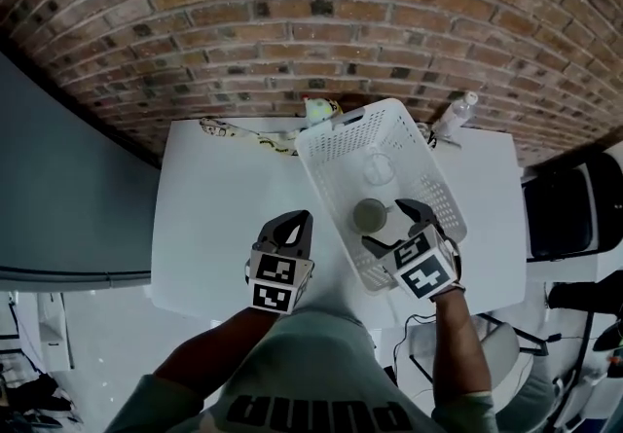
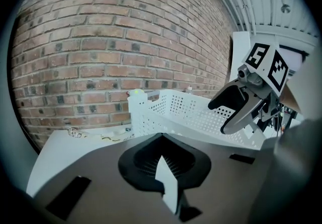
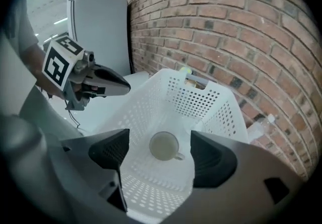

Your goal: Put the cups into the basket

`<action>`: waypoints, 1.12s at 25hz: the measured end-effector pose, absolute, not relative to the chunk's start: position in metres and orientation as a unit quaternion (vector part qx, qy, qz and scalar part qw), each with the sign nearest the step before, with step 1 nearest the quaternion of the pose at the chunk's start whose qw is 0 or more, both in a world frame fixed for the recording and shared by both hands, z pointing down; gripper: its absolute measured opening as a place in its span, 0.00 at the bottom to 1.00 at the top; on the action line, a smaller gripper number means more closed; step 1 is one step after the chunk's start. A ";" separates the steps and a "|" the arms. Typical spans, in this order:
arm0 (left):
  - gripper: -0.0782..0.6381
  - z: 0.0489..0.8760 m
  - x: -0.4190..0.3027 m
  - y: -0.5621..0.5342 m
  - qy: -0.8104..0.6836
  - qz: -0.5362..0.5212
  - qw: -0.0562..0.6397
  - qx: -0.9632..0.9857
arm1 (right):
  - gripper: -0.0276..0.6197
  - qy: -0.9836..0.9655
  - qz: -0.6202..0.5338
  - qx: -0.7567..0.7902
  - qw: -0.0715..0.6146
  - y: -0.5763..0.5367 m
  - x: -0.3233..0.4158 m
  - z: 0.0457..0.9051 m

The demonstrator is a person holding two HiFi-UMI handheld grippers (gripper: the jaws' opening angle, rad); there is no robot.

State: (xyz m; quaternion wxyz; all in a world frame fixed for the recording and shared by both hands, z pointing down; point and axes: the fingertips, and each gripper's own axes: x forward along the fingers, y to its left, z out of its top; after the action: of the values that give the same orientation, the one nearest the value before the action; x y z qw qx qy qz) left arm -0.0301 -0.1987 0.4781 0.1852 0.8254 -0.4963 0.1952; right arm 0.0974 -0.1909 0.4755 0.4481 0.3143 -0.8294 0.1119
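Brick wall, white counter (image 1: 219,217): right gripper (image 1: 389,225) jaws released over a cup (image 3: 163,146) lying below them in the basket (image 3: 201,101) (light, rigid, breakable; grip its rim). Left gripper (image 1: 297,222) jaws clenched, empty.

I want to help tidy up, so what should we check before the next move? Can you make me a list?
1. Mug is inside the basket, standing upright on its floor: ok.
2. Right hand-held gripper has its jaws apart above the mug and grips nothing: ok.
3. Left hand-held gripper has its jaws together and is empty, over the table: ok.
4. Basket sits flat on the table, not hanging off the edge: ok.
5. Another cup waiting to be picked up: cannot tell; none shows on the table.
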 end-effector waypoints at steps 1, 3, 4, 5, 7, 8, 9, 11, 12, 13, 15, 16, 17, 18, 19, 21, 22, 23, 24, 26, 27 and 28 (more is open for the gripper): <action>0.11 0.476 -0.030 -0.196 -0.495 0.193 0.183 0.827 | 0.66 -0.827 0.114 0.328 0.441 -0.187 0.097 0.473; 0.11 0.471 -0.030 -0.192 -0.492 0.188 0.179 0.831 | 0.65 -0.823 0.119 0.353 0.430 -0.179 0.095 0.469; 0.11 0.468 -0.031 -0.189 -0.491 0.185 0.178 0.833 | 0.64 -0.820 0.121 0.364 0.424 -0.175 0.094 0.467; 0.11 0.465 -0.031 -0.186 -0.489 0.182 0.177 0.835 | 0.61 -0.817 0.122 0.378 0.417 -0.171 0.094 0.465; 0.11 0.459 -0.030 -0.180 -0.485 0.175 0.173 0.839 | 0.45 -0.810 0.121 0.411 0.400 -0.165 0.095 0.458; 0.11 0.456 -0.030 -0.177 -0.483 0.171 0.171 0.842 | 0.33 -0.806 0.120 0.428 0.391 -0.161 0.097 0.454; 0.11 0.453 -0.030 -0.174 -0.480 0.168 0.168 0.844 | 0.25 -0.802 0.120 0.444 0.381 -0.158 0.098 0.450; 0.11 0.446 -0.030 -0.167 -0.477 0.162 0.161 0.849 | 0.15 -0.797 0.122 0.472 0.357 -0.150 0.098 0.442; 0.11 0.443 -0.030 -0.163 -0.475 0.159 0.159 0.851 | 0.11 -0.795 0.124 0.485 0.342 -0.145 0.097 0.437; 0.11 0.441 -0.030 -0.158 -0.473 0.157 0.157 0.853 | 0.09 -0.794 0.127 0.496 0.328 -0.139 0.095 0.433; 0.11 0.436 -0.031 -0.148 -0.468 0.153 0.154 0.857 | 0.07 -0.791 0.130 0.514 0.304 -0.128 0.092 0.426; 0.11 0.434 -0.032 -0.143 -0.465 0.151 0.152 0.859 | 0.07 -0.790 0.131 0.521 0.296 -0.122 0.090 0.423; 0.11 0.432 -0.033 -0.138 -0.463 0.150 0.150 0.861 | 0.07 -0.788 0.130 0.527 0.290 -0.117 0.088 0.421; 0.11 0.431 -0.034 -0.133 -0.461 0.149 0.149 0.862 | 0.07 -0.787 0.130 0.532 0.285 -0.112 0.086 0.420; 0.11 0.430 -0.036 -0.128 -0.459 0.148 0.147 0.864 | 0.07 -0.785 0.130 0.537 0.280 -0.107 0.084 0.419; 0.11 0.428 -0.040 -0.119 -0.456 0.147 0.145 0.866 | 0.06 -0.781 0.129 0.547 0.272 -0.097 0.080 0.416; 0.11 0.427 -0.042 -0.114 -0.454 0.147 0.143 0.867 | 0.06 -0.779 0.128 0.551 0.269 -0.092 0.078 0.416; 0.11 0.425 -0.044 -0.109 -0.452 0.145 0.142 0.868 | 0.06 -0.778 0.127 0.555 0.265 -0.088 0.076 0.415; 0.11 0.424 -0.046 -0.105 -0.450 0.144 0.140 0.870 | 0.06 -0.776 0.127 0.560 0.261 -0.082 0.074 0.415; 0.11 0.419 -0.049 -0.096 -0.445 0.141 0.134 0.874 | 0.06 -0.773 0.128 0.570 0.248 -0.073 0.070 0.413; 0.11 0.417 -0.050 -0.091 -0.442 0.139 0.132 0.876 | 0.06 -0.771 0.128 0.575 0.242 -0.068 0.069 0.412; 0.11 0.415 -0.052 -0.086 -0.439 0.137 0.130 0.879 | 0.06 -0.770 0.128 0.579 0.237 -0.062 0.067 0.411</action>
State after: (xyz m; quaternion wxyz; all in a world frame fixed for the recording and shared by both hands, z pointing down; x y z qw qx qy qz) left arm -0.0520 -0.0862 0.4154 0.1296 0.8786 -0.4389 0.1366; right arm 0.0665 -0.0624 0.4114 0.2369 0.5790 -0.7695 0.1285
